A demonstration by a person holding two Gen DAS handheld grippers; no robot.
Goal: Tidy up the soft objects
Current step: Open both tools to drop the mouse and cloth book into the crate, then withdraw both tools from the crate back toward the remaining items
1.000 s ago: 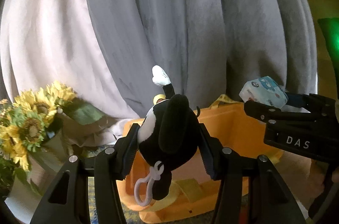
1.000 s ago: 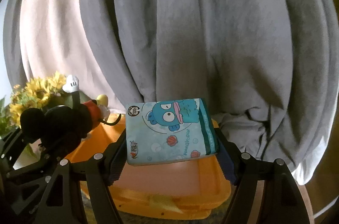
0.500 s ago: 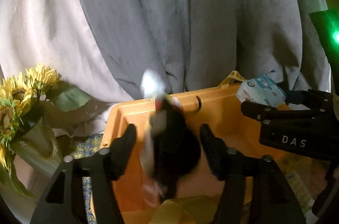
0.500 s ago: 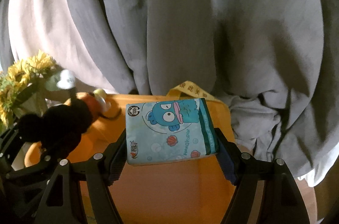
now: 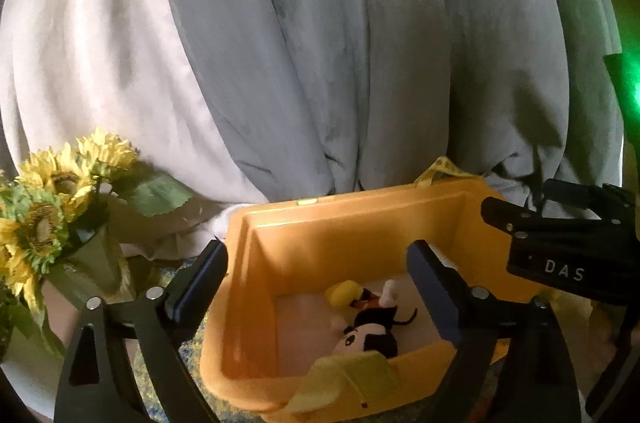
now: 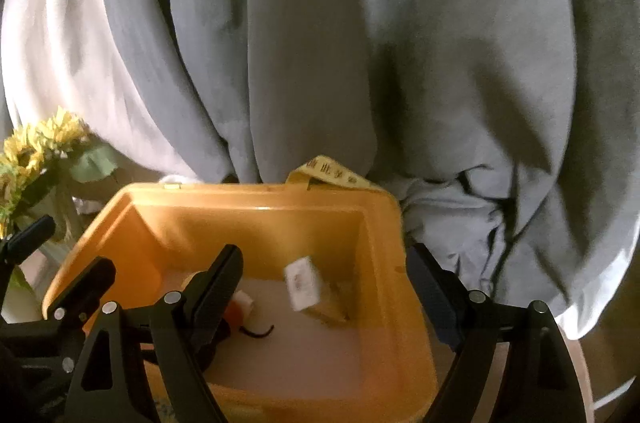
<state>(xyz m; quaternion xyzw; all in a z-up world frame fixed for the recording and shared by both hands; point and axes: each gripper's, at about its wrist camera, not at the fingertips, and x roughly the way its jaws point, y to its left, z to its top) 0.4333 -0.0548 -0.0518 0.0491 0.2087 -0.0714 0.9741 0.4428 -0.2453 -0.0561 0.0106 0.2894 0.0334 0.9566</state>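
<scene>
Left claw is seen spread wide with nothing between its black plastic fingers, held over an orange bin. Right claw is likewise spread wide and empty, over the same bin. The bin is hard, glossy plastic, rectangular with rounded corners and a thick rim; its floor looks pale. A yellow woven strap is looped at the far rim, and printed marks on it can be made out only from the right wrist. A wide yellow strap is draped over the near rim in the left view.

A plush mouse toy, fuzzy, black with a white face and yellow foot, is seen lying on the bin floor in the left view; from the right wrist only its thin tail and a red-and-white bit show, the rest is hidden behind the claw finger. A small tissue pack, flat and rectangular, blurred, is seen inside the bin toward the far wall only in the right view; whether it touches the floor cannot be told.

A grey curtain, soft with deep folds, hangs behind. Fake sunflowers with ragged yellow petals stand left of the bin
</scene>
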